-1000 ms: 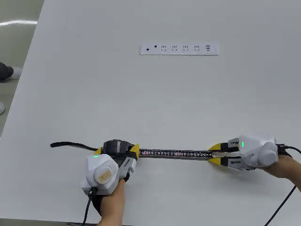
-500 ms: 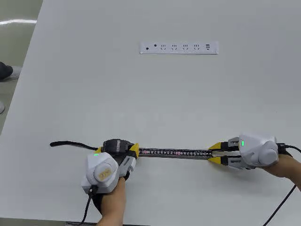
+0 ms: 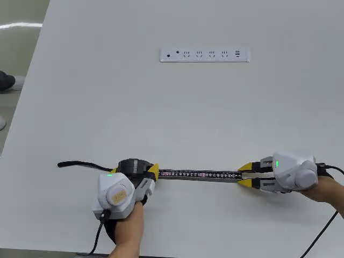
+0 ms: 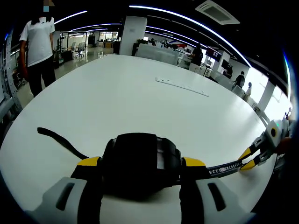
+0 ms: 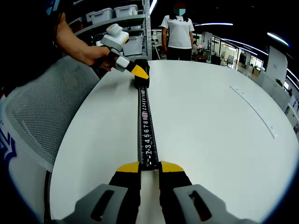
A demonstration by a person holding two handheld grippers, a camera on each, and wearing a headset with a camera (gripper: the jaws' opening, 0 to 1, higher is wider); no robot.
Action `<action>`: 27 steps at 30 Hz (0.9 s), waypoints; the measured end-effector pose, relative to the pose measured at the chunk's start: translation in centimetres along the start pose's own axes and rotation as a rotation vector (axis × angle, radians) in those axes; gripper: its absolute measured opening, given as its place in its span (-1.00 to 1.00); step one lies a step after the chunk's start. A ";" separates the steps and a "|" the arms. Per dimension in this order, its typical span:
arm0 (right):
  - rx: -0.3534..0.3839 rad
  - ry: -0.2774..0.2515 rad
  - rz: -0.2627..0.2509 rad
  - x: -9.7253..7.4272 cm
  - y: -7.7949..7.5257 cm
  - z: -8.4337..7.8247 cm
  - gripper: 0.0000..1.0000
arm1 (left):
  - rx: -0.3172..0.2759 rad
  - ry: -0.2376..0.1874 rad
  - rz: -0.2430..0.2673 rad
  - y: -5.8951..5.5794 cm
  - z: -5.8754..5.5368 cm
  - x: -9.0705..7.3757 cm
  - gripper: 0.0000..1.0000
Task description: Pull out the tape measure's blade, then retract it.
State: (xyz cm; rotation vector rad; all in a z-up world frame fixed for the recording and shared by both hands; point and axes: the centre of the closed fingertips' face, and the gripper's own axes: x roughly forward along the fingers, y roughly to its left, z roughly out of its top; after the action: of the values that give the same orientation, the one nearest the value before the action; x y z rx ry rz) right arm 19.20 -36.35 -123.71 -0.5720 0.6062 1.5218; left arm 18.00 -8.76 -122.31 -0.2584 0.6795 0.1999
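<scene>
My left gripper (image 3: 133,173) squeezes the tape measure (image 4: 140,161); my right gripper (image 5: 150,167) pinches the blade (image 5: 145,121), pulled out. Next, guide it back in.

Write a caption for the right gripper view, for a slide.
Right gripper shut on the extended blade running across the white table to the case in the left gripper.

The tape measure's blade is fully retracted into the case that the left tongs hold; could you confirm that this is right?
Not quite: the blade is pulled out, its end shut in the right tongs, as the head view shows. The case is indeed in the left tongs.
</scene>
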 end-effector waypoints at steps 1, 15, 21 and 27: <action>0.001 0.000 0.000 0.0 0.0 0.0 -0.75 | 0.001 0.000 -0.002 0.0 0.0 0.0 0.29; 0.003 0.000 -0.004 0.1 0.0 0.3 -0.75 | 0.000 0.000 -0.018 0.0 0.1 -0.1 0.27; 0.000 -0.002 -0.001 0.3 0.0 0.7 -0.75 | 0.001 0.002 -0.021 0.0 0.1 -0.1 0.26; -0.003 -0.004 0.002 0.5 0.1 1.2 -0.75 | 0.001 0.003 -0.021 0.1 0.1 -0.1 0.26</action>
State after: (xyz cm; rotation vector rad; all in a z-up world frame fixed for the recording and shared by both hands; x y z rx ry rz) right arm 19.14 -35.19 -123.20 -0.5706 0.6016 1.5257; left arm 18.01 -8.67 -122.21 -0.2649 0.6791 0.1793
